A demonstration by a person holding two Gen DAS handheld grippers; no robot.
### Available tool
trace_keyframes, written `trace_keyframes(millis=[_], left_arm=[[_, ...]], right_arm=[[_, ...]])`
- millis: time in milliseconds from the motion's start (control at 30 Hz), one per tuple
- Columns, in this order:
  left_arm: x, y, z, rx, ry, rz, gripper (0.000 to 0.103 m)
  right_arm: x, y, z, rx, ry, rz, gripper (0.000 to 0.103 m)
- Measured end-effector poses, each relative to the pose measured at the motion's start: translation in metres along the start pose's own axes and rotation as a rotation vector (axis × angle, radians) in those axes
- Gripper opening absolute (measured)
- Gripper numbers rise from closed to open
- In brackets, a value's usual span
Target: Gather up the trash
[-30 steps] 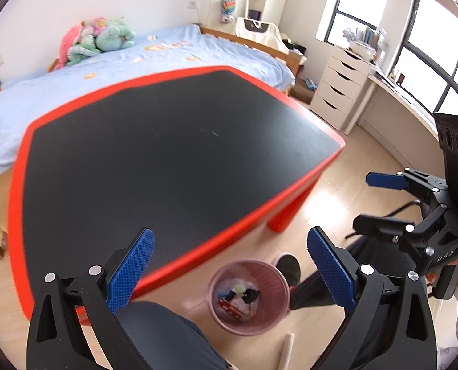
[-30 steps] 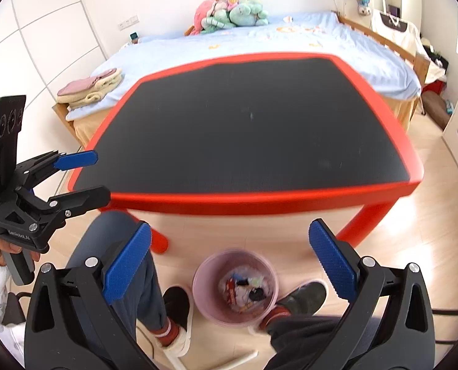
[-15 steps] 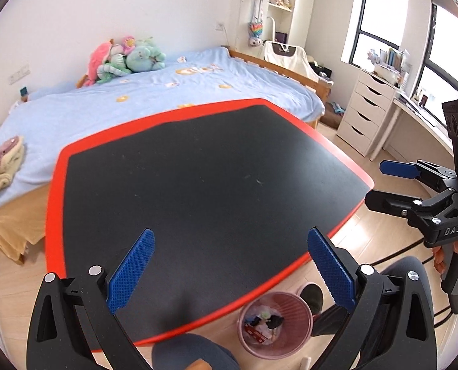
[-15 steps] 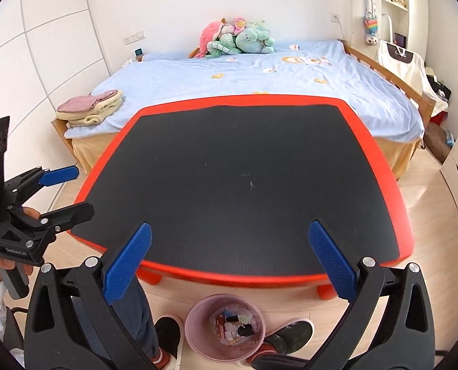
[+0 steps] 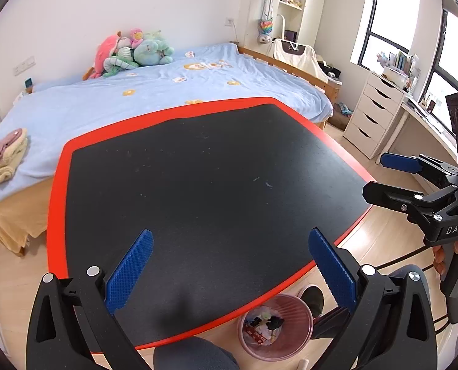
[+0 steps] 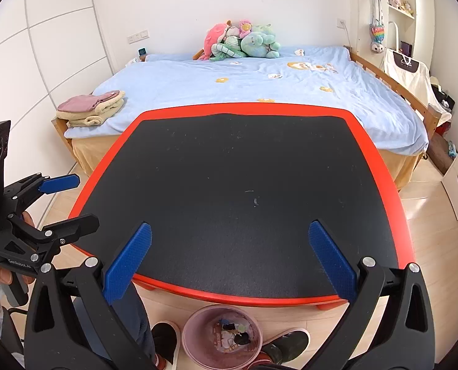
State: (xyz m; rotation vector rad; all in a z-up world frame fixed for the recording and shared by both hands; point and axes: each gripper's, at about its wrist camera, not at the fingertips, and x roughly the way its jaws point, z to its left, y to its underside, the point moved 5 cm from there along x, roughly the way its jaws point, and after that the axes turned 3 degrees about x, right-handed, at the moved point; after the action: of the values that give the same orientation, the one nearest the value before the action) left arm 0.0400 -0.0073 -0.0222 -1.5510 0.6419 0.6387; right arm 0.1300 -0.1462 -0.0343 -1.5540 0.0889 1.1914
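Note:
A pink trash bin (image 5: 277, 326) with several pieces of trash inside stands on the floor under the near edge of the table; it also shows in the right wrist view (image 6: 222, 334). My left gripper (image 5: 229, 266) is open and empty above the near part of the black table top (image 5: 204, 185). My right gripper (image 6: 229, 260) is open and empty above the table's near edge. Each gripper shows at the side of the other's view: the right one (image 5: 392, 178), the left one (image 6: 71, 202). I see no trash on the table top.
The table has a red rim (image 6: 253, 300). Behind it stands a bed (image 6: 259, 86) with plush toys (image 6: 241, 43) and folded towels (image 6: 90, 108). White drawers (image 5: 373, 117) stand at the right. The person's legs and shoes (image 6: 167, 339) are beside the bin.
Both grippers have risen and tilted up from over the bin to above the table. The bin has slid toward the bottom of both views. Both stay open.

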Motion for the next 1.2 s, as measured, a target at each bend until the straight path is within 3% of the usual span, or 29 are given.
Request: trace_keyframes(millis=[1200], left_arm=[[-0.0054, -0.0046, -0.0032, -0.007, -0.024, -0.017, 0.097]], right_arm=[[-0.0009, 0.0000, -0.0042, -0.004, 0.008, 0.002, 0.100]])
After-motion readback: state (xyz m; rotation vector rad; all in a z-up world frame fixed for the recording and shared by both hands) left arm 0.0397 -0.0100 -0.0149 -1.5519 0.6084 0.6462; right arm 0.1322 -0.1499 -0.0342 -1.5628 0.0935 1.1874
